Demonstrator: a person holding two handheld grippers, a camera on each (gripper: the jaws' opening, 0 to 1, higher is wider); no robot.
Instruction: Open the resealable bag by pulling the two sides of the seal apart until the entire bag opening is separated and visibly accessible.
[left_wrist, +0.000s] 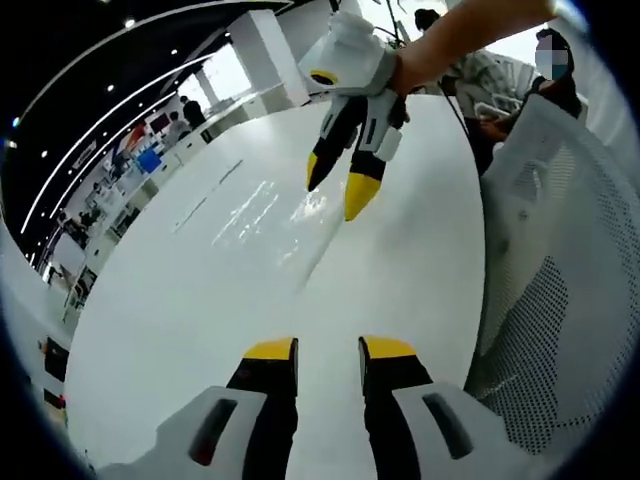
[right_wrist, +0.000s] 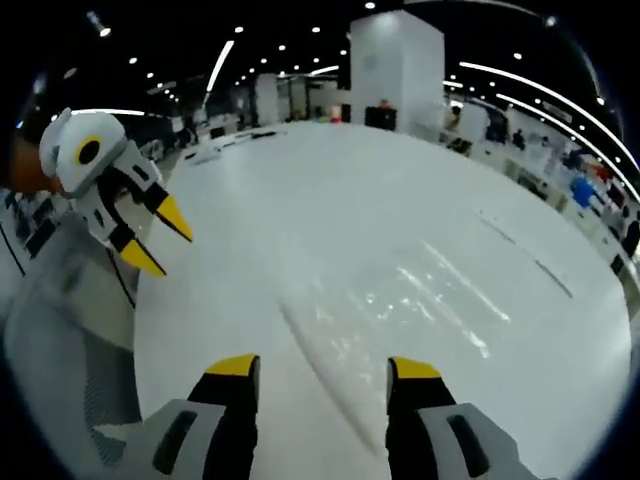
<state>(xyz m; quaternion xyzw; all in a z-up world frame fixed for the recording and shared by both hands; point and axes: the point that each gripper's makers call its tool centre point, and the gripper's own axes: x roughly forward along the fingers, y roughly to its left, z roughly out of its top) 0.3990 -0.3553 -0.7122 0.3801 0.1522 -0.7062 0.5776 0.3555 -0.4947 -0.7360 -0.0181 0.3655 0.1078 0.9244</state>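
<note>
Left gripper (left_wrist: 329, 350) first: its yellow-tipped fingers (left_wrist: 272, 349) stand apart with bare white surface (left_wrist: 180, 330) between them, clamped on nothing. Right gripper (right_wrist: 327, 368) is the same story, fingers (right_wrist: 233, 365) spread wide and nothing between them. In the left gripper view the right gripper (left_wrist: 335, 190) hangs above the far side of the bag, tips pointing down and a little apart, with a person's hand (left_wrist: 440, 50) on it. It looks near the plastic, but I cannot tell whether it touches.

And there's the resealable bag (right_wrist: 420, 300), clear, lying flat on the surface ahead of the right gripper's fingers. You pick it out by glare and creases more than by any outline. A long straight ridge (right_wrist: 335, 375) runs diagonally up between those fingers; that could be the seal strip or just a side edge, I can't say which. In the left gripper view the bag (left_wrist: 270, 215) shows as a glossy patch under the hanging gripper.

Handling, as I judge it: very light, thin, floppy film, slick on this smooth top, so it will slide or drag rather than hold still. The two lips need separate pinches just above the seal, one gripper per side, near the middle of the mouth. Grab both layers together and nothing opens.

Off to the side, a white mesh chair back (left_wrist: 560, 260).
</note>
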